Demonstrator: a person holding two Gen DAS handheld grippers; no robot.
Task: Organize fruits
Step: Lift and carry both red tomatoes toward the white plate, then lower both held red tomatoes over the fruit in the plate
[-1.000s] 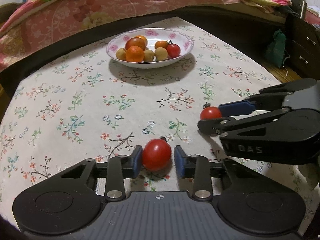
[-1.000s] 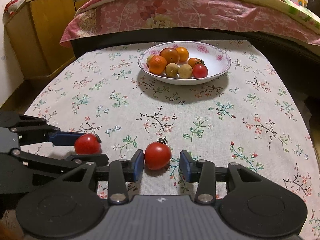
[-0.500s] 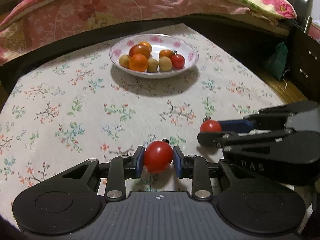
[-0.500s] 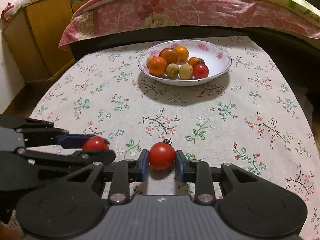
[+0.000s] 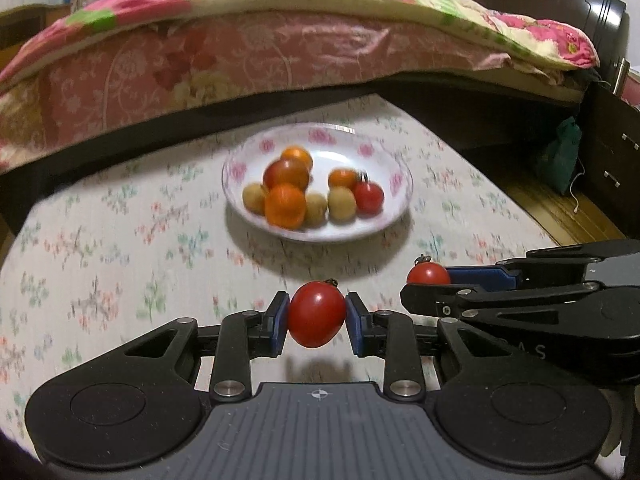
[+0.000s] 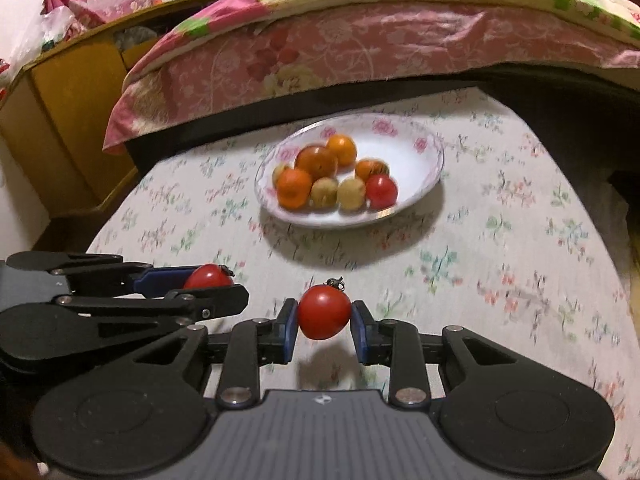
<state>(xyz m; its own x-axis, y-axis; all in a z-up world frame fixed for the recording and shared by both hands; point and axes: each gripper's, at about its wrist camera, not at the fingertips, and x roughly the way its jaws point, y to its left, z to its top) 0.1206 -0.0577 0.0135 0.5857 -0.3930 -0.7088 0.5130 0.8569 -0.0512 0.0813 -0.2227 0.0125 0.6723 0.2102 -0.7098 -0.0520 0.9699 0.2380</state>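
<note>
My left gripper (image 5: 317, 316) is shut on a red tomato (image 5: 317, 314) and holds it above the floral tablecloth. My right gripper (image 6: 324, 318) is shut on a second red tomato (image 6: 324, 312), also lifted. Each gripper shows in the other's view: the right one (image 5: 430, 280) at the right with its tomato (image 5: 428, 274), the left one (image 6: 208, 284) at the left with its tomato (image 6: 206, 277). A white flowered plate (image 5: 394, 168) ahead holds oranges, small yellow fruits and a red tomato; it also shows in the right wrist view (image 6: 420, 148).
A bed with pink floral covers (image 5: 240, 52) runs along the table's far edge. A dark cabinet (image 5: 612, 136) stands at the right, a yellow wooden cabinet (image 6: 60, 92) at the left. The floral tablecloth (image 6: 500, 240) surrounds the plate.
Both grippers have closed on their tomatoes, lifted them off the cloth and moved forward toward the plate.
</note>
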